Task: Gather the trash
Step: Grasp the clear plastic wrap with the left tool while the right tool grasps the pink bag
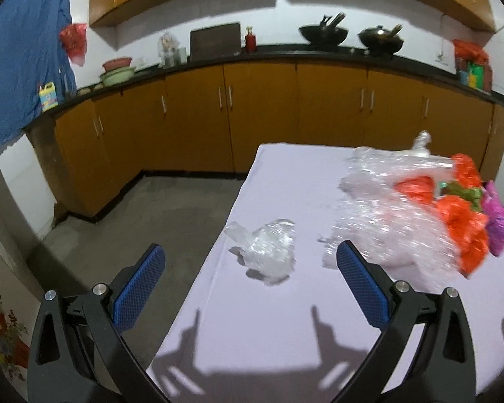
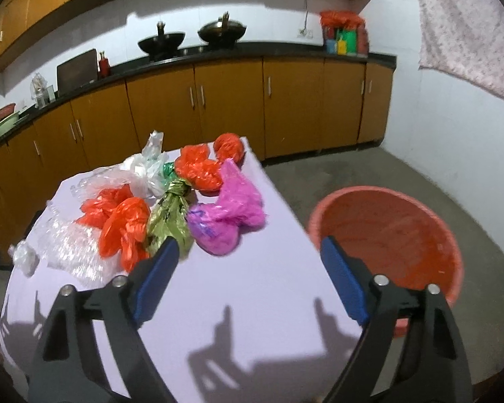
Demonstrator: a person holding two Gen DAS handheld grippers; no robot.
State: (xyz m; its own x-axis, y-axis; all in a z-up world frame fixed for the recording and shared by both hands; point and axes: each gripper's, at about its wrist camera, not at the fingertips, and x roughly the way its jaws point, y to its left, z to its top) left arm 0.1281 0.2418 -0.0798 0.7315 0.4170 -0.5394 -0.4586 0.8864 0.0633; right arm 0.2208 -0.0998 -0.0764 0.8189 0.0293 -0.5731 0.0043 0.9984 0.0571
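Note:
Crumpled plastic bags lie on a lilac table (image 1: 252, 329). A small clear bag (image 1: 268, 257) sits near the table's left edge, just ahead of my left gripper (image 1: 250, 258), which is open and empty. A big clear bag (image 1: 389, 215) lies to its right, with orange bags (image 1: 460, 231) and a pink bag (image 1: 495, 218) beyond. In the right wrist view my right gripper (image 2: 248, 252) is open and empty above the table (image 2: 252, 302), near the pink bag (image 2: 228, 215), an olive-green bag (image 2: 169, 216) and orange bags (image 2: 124, 221). A red basin (image 2: 386, 235) stands on the floor to the table's right.
Orange-brown cabinets (image 1: 262, 114) with a black countertop run along the back wall, holding woks (image 1: 322, 33), bowls and bottles. A blue cloth (image 1: 23, 53) hangs at the left. Grey concrete floor (image 1: 151, 211) surrounds the table. A patterned cloth (image 2: 470, 27) hangs at the right.

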